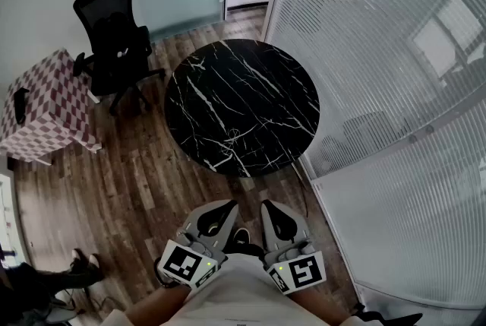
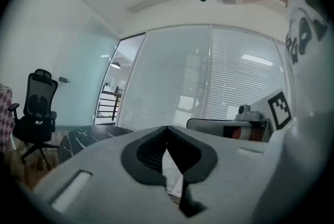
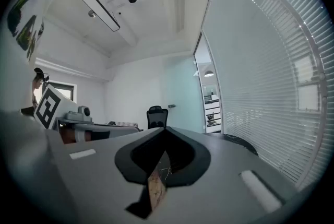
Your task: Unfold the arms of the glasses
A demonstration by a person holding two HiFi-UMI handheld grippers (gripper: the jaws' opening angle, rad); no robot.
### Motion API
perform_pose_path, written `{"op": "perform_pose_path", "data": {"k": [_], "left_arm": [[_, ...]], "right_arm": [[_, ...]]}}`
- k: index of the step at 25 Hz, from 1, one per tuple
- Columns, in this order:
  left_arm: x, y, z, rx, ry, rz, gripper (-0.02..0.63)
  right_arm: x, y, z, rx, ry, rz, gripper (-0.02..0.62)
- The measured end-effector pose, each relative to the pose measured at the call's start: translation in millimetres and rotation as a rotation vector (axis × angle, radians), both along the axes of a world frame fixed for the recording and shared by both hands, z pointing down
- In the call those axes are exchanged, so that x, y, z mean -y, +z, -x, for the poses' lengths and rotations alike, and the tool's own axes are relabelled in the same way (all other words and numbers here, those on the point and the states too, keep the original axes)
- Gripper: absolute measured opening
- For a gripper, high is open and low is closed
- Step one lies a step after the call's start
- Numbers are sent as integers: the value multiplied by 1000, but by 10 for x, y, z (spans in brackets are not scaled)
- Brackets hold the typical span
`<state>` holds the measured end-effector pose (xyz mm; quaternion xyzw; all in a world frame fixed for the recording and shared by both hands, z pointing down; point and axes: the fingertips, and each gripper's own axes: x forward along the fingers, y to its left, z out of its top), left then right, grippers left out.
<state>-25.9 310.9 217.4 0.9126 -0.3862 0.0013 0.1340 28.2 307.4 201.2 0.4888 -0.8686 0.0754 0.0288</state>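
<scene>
Both grippers sit at the bottom centre of the head view, close against the person's body and side by side. Their tips point toward the upper part of the frame. The left gripper has its fingers pressed together. In its own view the two dark pads meet at the tip with nothing between them. The right gripper is the same: its fingers are pressed together and hold nothing. Each carries its marker cube at the rear, near the bottom edge of the frame.

A round black marble desk with white veins fills the middle of the head view, well apart from both grippers. On its lower middle part lies a thin looped outline that appears to be the glasses. It is too small and too like the veins to be sure, and the state of its arms cannot be made out.

A black office chair stands at the upper left, beside a red and white checked cloth at the left edge. A wooden floor runs under everything. A glass wall with blinds takes up the right side. A pair of shoes shows at the lower left.
</scene>
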Motion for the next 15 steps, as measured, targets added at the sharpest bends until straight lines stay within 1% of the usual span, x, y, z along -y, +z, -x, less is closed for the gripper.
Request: {"op": "perform_pose_path", "data": {"k": [5,7,10,15], "left_arm": [[54,3,37,-3,-20,8,5],[66,18,38,1,-27,12,5],[56,41,2,12,-31,13,5],[18,57,-92,14,-46,22,5]], "right_arm": [[11,-17,-34,2,0,-4,0],[18,-18,-62,22,0,-6,0],[23,-37,-103,61,-13,-11,2],[-3,-59,-181,59,-26,-11,1]]}}
